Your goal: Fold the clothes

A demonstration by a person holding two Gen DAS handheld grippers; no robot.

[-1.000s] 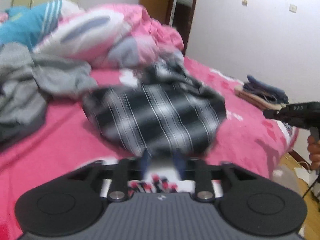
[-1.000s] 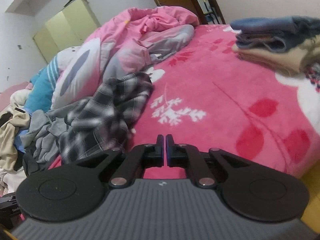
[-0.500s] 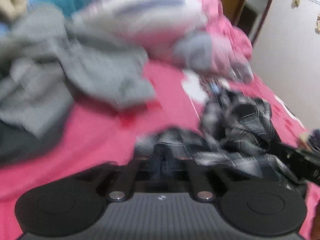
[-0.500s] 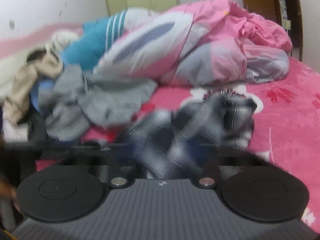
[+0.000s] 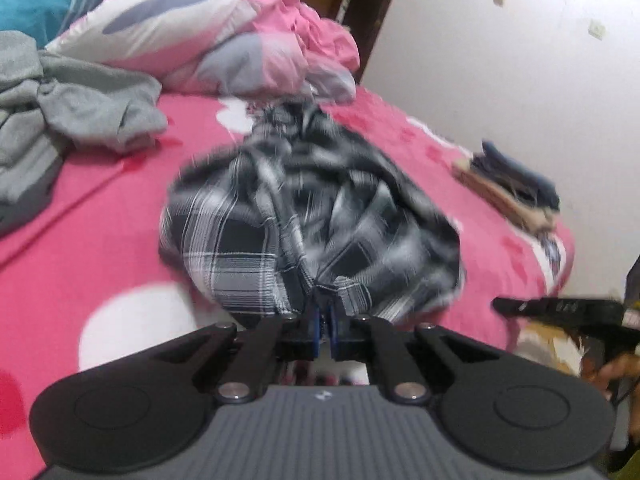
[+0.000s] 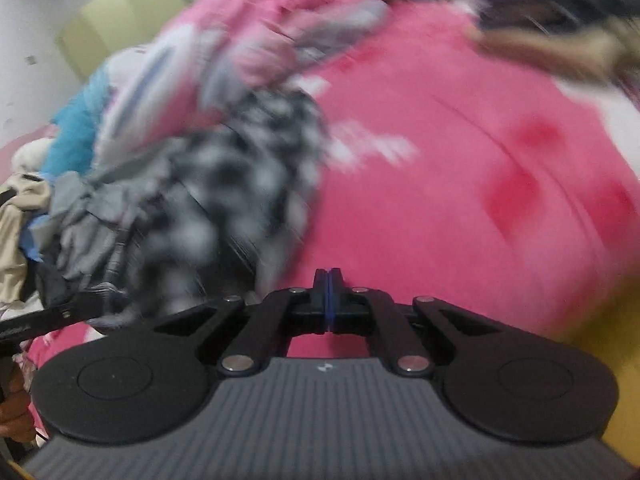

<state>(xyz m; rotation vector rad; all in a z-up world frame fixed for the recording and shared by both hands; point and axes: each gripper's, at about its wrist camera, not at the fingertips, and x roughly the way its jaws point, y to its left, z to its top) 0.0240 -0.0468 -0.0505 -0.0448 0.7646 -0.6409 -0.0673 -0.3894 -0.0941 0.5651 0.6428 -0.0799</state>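
Two grippers in play: our left gripper (image 5: 324,312) has its jaws clamped on the near hem of the black-and-white plaid shirt (image 5: 312,216), which bunches up just ahead of the fingertips on the pink bedspread (image 5: 100,208). Our right gripper (image 6: 327,280) is pinched closed with nothing between its pads, and the shirt sits off to its left, blurred. Beyond lie a grey garment (image 5: 80,112), a pink quilt (image 5: 224,40) and a folded stack (image 5: 516,188) at the bed's far right edge.

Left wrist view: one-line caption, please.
Left gripper shut on crumpled plaid shirt lying on pink bed.
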